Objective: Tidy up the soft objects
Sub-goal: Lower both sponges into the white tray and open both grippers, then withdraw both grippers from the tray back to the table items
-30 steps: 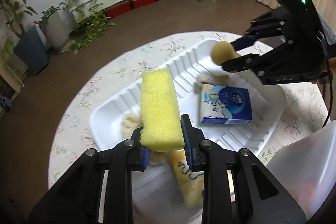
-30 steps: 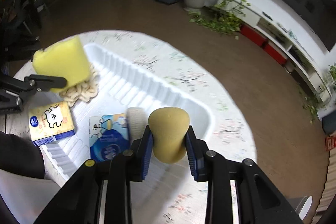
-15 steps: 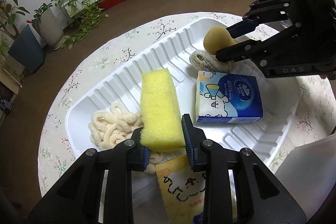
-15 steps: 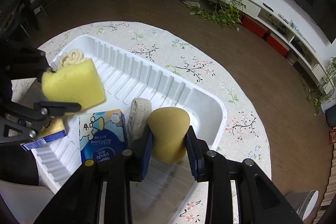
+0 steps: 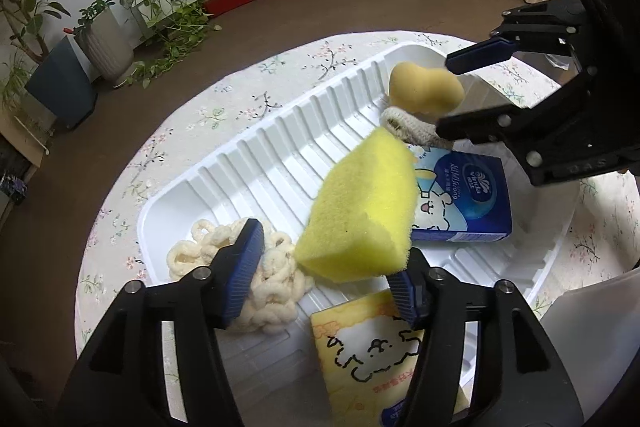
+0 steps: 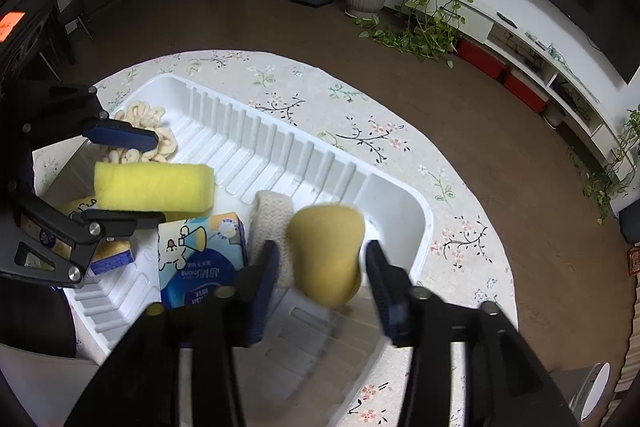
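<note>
Blue tissue pack [image 5: 464,203] reads "Vinda" — both grippers' jaws just spread apart, yellow sponge [image 5: 360,215] and beige puff [image 6: 326,255] released.

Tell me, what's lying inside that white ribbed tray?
In the white tray: a cream yarn bundle, blue tissue pack, yellow tissue pack and knitted roll. The yellow sponge and tan sponge partly cover them.

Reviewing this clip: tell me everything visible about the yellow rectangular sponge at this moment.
The yellow sponge is a thick rectangular block of porous foam with a slightly ragged edge at one corner. It sits tilted above the white tray, between the jaws of the left tongs, which have just been opening: the left pad stands clear, and the sponge's lower end meets the right one. It overlaps the blue tissue pack behind it.
</note>
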`<action>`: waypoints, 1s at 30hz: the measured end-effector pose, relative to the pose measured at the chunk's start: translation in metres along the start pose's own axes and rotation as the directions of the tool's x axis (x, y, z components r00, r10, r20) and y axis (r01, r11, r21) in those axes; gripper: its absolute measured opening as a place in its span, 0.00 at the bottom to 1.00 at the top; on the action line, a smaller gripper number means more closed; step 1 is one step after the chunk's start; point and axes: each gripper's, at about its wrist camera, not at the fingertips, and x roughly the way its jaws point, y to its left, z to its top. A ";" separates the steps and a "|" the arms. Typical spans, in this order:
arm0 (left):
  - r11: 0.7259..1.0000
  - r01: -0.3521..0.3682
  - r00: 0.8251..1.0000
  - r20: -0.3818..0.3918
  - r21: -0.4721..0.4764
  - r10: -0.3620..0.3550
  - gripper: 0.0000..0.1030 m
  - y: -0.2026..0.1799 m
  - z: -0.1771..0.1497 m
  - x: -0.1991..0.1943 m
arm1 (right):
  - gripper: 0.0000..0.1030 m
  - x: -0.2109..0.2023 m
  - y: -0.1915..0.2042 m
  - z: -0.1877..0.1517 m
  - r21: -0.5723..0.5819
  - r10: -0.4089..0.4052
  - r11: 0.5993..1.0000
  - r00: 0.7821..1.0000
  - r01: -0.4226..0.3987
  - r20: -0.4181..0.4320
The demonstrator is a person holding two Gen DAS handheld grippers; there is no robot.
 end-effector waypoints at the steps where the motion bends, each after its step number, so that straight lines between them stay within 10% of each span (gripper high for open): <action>1: 1.000 0.002 1.000 0.007 -0.007 -0.002 0.57 0.002 0.000 -0.003 | 0.62 -0.002 -0.001 0.000 0.004 0.004 1.000 1.000 -0.004 0.004; 7: 0.999 -0.007 0.999 0.034 -0.031 0.008 0.72 0.009 0.001 -0.015 | 0.72 -0.014 -0.006 0.002 0.020 0.001 1.000 0.999 -0.001 0.032; 11: 0.998 -0.016 0.996 0.089 -0.058 0.021 1.00 0.018 0.001 -0.036 | 0.80 -0.027 -0.005 0.004 0.024 0.003 1.000 0.998 -0.004 0.061; 15: 0.991 -0.063 0.983 0.163 -0.116 0.081 1.00 0.037 -0.001 -0.071 | 1.00 -0.049 -0.009 0.006 0.054 0.009 0.998 0.994 -0.014 0.105; 30: 0.894 -0.143 0.919 0.277 -0.424 0.279 1.00 0.102 -0.086 -0.196 | 1.00 -0.191 -0.080 -0.054 0.315 -0.208 0.940 0.948 0.127 0.239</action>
